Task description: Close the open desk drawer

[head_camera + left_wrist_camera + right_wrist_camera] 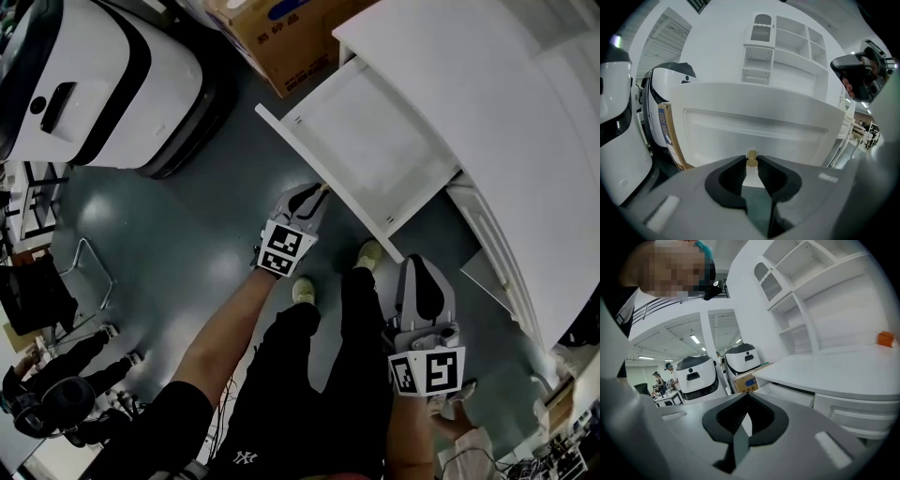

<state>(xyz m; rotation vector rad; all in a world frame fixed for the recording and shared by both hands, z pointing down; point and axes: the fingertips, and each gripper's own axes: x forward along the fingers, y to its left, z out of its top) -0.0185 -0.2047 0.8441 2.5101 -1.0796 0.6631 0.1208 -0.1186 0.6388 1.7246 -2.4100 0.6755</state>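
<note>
Drawer (370, 150) open; knob (752, 156) pinched btwn left hand-held gripper (751, 164) tips.

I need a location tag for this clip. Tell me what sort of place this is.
Probably a robotics lab or test space: big white machines stand beside a white desk with an open drawer, and people work in the background.

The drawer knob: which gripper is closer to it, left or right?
Left. The left gripper has its jaw tips on the knob at the drawer front. The right gripper hangs off to the side, jaws together, holding nothing.
</note>
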